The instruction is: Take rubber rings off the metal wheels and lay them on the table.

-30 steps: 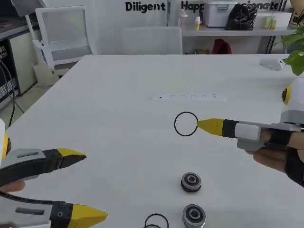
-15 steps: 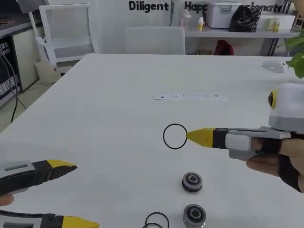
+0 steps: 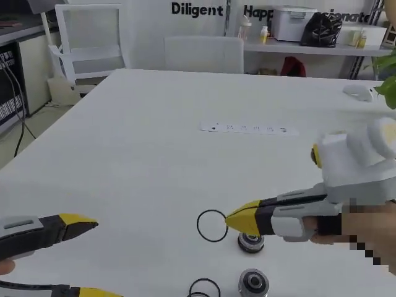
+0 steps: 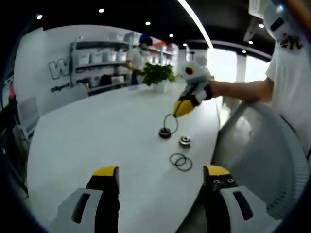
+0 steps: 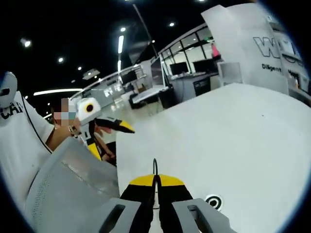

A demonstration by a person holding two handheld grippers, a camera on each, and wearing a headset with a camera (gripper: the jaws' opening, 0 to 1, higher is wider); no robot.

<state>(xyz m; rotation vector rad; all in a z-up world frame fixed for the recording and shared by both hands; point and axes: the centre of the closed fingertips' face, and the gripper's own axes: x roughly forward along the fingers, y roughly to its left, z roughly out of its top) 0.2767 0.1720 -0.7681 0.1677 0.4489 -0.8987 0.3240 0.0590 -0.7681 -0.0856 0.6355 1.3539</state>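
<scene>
Right gripper (image 3: 234,218) jaws closed, pinching a black rubber ring (image 3: 198,225) just beside one metal wheel (image 3: 250,242); second wheel (image 3: 253,282) and two loose rings (image 3: 204,279) lie on the white table (image 3: 154,142); left gripper (image 3: 93,257) jaws spread, holding nothing.

it was an open-plan office or lab: a long white table (image 3: 142,136), wall lettering (image 3: 197,9), shelves (image 4: 95,60) of storage boxes, desks with monitors (image 5: 189,68), and recessed ceiling lights (image 4: 101,10).
</scene>
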